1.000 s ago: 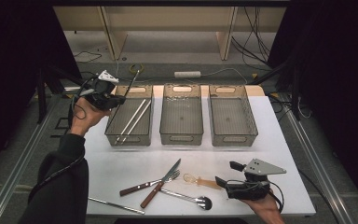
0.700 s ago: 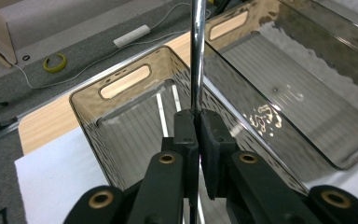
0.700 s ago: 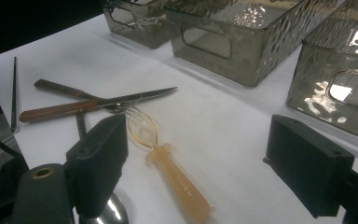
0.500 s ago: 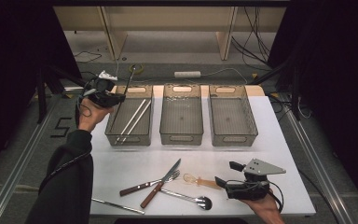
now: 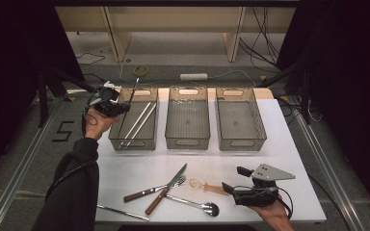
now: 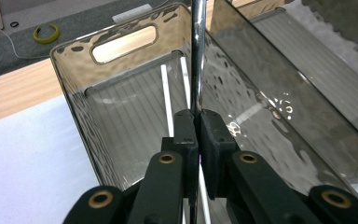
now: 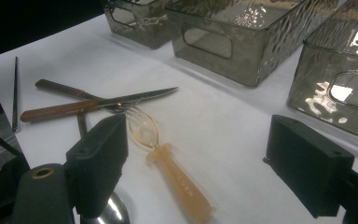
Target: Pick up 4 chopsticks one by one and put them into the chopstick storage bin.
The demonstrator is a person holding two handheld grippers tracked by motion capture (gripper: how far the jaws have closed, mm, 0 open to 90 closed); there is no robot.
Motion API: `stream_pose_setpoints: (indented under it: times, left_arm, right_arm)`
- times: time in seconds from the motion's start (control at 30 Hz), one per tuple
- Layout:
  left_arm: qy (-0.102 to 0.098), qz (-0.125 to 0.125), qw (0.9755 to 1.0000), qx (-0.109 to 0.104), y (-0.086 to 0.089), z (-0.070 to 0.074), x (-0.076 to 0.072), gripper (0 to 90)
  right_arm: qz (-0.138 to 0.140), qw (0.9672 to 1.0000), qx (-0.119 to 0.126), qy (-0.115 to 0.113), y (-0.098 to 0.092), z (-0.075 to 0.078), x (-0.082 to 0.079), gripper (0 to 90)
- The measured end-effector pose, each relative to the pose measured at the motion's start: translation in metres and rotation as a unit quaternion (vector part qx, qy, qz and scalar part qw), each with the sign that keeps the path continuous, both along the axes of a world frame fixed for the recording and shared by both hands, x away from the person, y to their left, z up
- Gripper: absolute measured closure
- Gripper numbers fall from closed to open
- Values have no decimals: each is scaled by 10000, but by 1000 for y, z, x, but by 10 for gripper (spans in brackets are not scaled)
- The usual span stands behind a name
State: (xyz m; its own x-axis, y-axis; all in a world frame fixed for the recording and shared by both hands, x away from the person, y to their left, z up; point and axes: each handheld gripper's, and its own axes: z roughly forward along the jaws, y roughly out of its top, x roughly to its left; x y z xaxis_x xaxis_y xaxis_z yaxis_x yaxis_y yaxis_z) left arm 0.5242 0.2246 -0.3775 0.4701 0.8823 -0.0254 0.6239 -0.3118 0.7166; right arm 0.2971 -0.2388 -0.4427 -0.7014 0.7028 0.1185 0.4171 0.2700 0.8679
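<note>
Currently the left gripper (image 6: 195, 122), clamped on a metal chopstick (image 6: 196, 56), holds it over the left bin (image 5: 117, 139). Next, probably: lower, release. Right gripper (image 7: 193, 154) gapes over the plastic spoon (image 7: 168, 161).

The room around the table (image 5: 125, 168) is nearly black on both sides; light falls from above onto the white top, which glows evenly with soft, short shadows. Glare spots ripple across the smoky walls of the 3 bins (image 7: 242, 32), brightest in the right gripper view. The metal rod (image 6: 196, 56) carries a hard white streak down its length. The high view is grainy and a little soft. In both gripper views the black jaws nearest the lens are blurred and dim.
</note>
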Motion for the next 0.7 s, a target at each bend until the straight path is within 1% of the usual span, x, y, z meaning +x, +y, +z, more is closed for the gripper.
stream_pose_setpoints:
  times: [0.1,0.17,0.27,0.37,0.43,0.5,0.57,0.67,0.7]
  left_arm:
    - [40,6,10000,13,-1,-3,1,848]
    - [26,59,10000,39,-1,-5,2,847]
    - [47,113,9999,24,-1,-9,3,845]
    - [39,148,9999,-65,-1,-11,3,843]
    - [74,158,9998,27,-1,-15,4,841]
    - [83,179,9998,43,-1,-17,4,840]
    - [94,201,9998,15,0,-19,4,837]
    - [85,175,9998,99,0,-19,4,829]
    - [85,175,9998,99,0,-19,4,815]
  right_arm:
    - [-2,10000,10,3,0,0,0,216]
    - [-5,10000,12,7,0,0,0,216]
    - [-5,10000,5,6,0,0,0,216]
    - [-2,10000,13,4,0,0,0,215]
    - [-7,10000,4,11,0,0,0,216]
    - [3,10000,-5,12,0,0,0,216]
    - [6,10000,-4,6,0,0,0,216]
    - [-6,10000,9,26,0,-1,1,216]
    - [2,10000,-3,20,0,-1,1,216]
